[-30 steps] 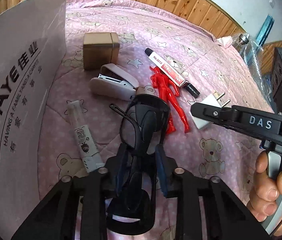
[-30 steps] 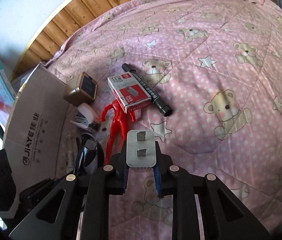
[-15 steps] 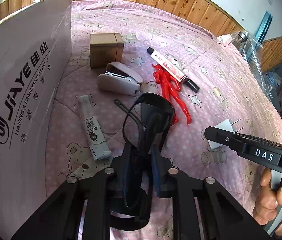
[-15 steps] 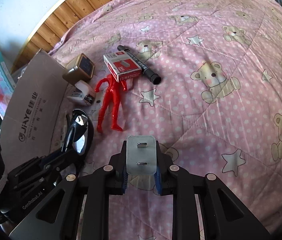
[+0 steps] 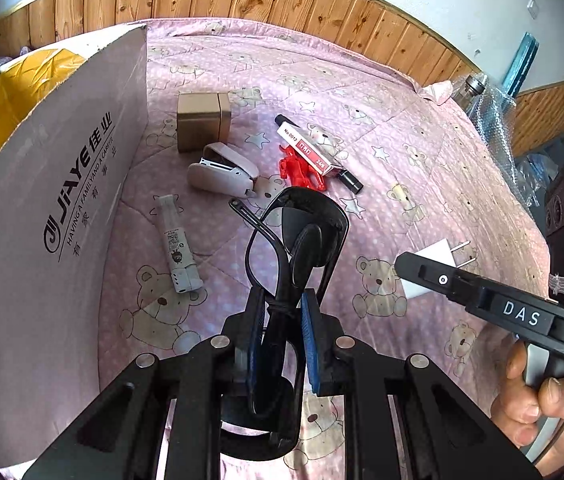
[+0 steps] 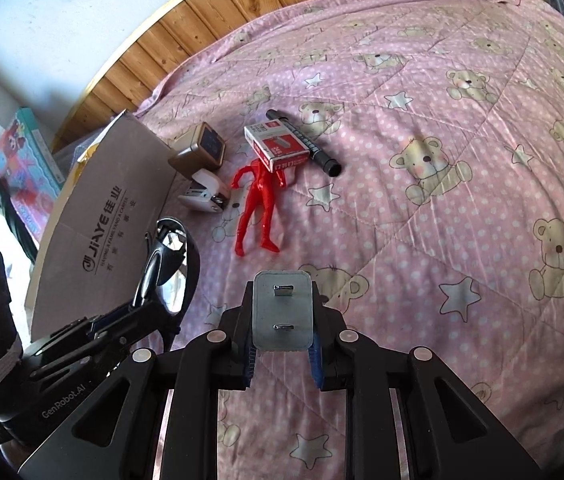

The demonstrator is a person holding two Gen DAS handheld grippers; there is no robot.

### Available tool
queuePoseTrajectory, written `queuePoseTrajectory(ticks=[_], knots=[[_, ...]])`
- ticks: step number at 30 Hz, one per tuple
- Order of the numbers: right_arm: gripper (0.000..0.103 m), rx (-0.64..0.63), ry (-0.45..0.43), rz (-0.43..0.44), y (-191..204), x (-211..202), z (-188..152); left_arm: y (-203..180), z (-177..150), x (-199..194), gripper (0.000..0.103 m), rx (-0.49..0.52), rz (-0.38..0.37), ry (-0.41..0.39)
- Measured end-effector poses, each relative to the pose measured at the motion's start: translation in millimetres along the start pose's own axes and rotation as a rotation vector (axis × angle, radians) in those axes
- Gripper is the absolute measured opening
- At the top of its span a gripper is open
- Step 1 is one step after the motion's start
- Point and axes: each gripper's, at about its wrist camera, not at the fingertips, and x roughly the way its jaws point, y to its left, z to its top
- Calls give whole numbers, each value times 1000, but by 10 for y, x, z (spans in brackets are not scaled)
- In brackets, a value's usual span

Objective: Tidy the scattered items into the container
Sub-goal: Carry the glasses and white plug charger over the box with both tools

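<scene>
Black-framed glasses (image 5: 294, 248) are clamped at the folded temples by the left gripper (image 5: 282, 320), lenses forward, just beside the cardboard box (image 5: 53, 184), presumably for dropping inside. A white plug adapter (image 6: 281, 312), prongs outward, is pinched by the right gripper (image 6: 282, 344). Beyond the box wall, a stapler (image 5: 221, 170), red figure (image 6: 259, 206), staple box (image 6: 277, 148) and marker (image 6: 318, 154) are left on the quilt (image 6: 462, 200).
</scene>
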Motion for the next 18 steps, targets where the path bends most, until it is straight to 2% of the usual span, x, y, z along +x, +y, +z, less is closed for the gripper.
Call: queuePoseTrajectory(ticks=[18], knots=[[22, -29, -43, 20, 278, -245, -106, -130, -11, -488, 19, 20, -17, -54]])
